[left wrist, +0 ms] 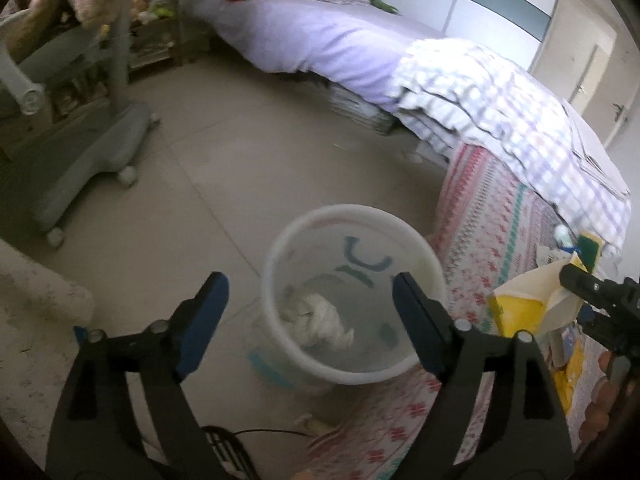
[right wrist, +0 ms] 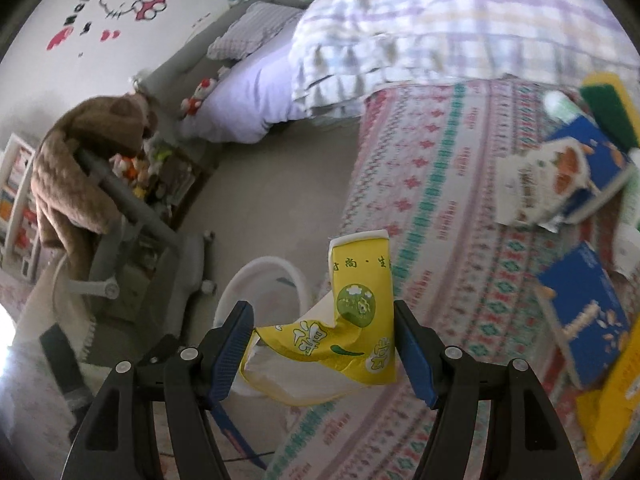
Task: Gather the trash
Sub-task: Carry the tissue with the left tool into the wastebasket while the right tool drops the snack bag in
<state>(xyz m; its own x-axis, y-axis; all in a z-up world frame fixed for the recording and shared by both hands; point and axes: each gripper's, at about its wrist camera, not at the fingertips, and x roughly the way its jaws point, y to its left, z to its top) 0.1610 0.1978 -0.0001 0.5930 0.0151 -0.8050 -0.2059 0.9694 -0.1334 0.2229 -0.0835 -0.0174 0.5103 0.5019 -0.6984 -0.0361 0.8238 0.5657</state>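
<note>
Two hand-held grippers. Left hand-held gripper point(left wrist: 310, 320): fingers spread apart, nothing between them, poised over round white plastic bin point(left wrist: 354, 216) on the floor beside the bed point(right wrist: 432, 184); crumpled white paper point(left wrist: 320, 318) inside. Right hand-held gripper point(right wrist: 324, 344): clamped on a crumpled yellow glossy packet point(right wrist: 344, 336), above the bin rim and bed edge. Blue boxes point(right wrist: 588, 312) lie on the patterned bedspread.

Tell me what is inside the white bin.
The white bin holds crumpled white paper on its bottom. Its near inner wall is hidden below the rim, and anything under the paper is covered.
</note>
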